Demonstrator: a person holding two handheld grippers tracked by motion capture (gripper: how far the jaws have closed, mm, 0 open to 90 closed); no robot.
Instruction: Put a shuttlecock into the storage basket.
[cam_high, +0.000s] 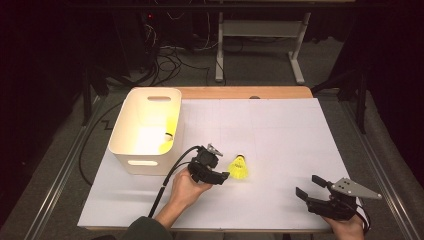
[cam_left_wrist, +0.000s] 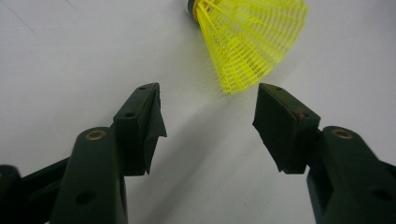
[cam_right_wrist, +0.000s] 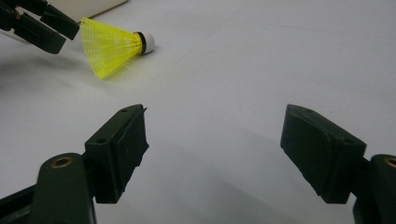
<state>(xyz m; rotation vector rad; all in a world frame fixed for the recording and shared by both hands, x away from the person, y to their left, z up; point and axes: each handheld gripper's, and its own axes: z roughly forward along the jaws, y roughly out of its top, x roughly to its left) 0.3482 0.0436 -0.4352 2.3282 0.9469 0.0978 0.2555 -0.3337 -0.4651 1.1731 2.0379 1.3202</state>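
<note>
A yellow shuttlecock (cam_high: 239, 167) with a white cork lies on its side on the white table sheet (cam_high: 280, 135). My left gripper (cam_high: 220, 162) is open just left of it, with its jaws standing to either side of the skirt's near edge and not touching it. In the left gripper view the shuttlecock (cam_left_wrist: 247, 42) lies just beyond the open left gripper (cam_left_wrist: 208, 112). My right gripper (cam_high: 308, 185) stands open and empty near the front right edge. From the right gripper (cam_right_wrist: 215, 135) the shuttlecock (cam_right_wrist: 109, 46) shows far off, beside the left gripper (cam_right_wrist: 37, 25).
A white bin (cam_high: 142, 162) with handle slots stands at the table's left and holds another yellow shuttlecock (cam_high: 169, 136). A wooden table edge (cam_high: 240, 92) runs along the back. Cables and desk legs lie on the floor beyond.
</note>
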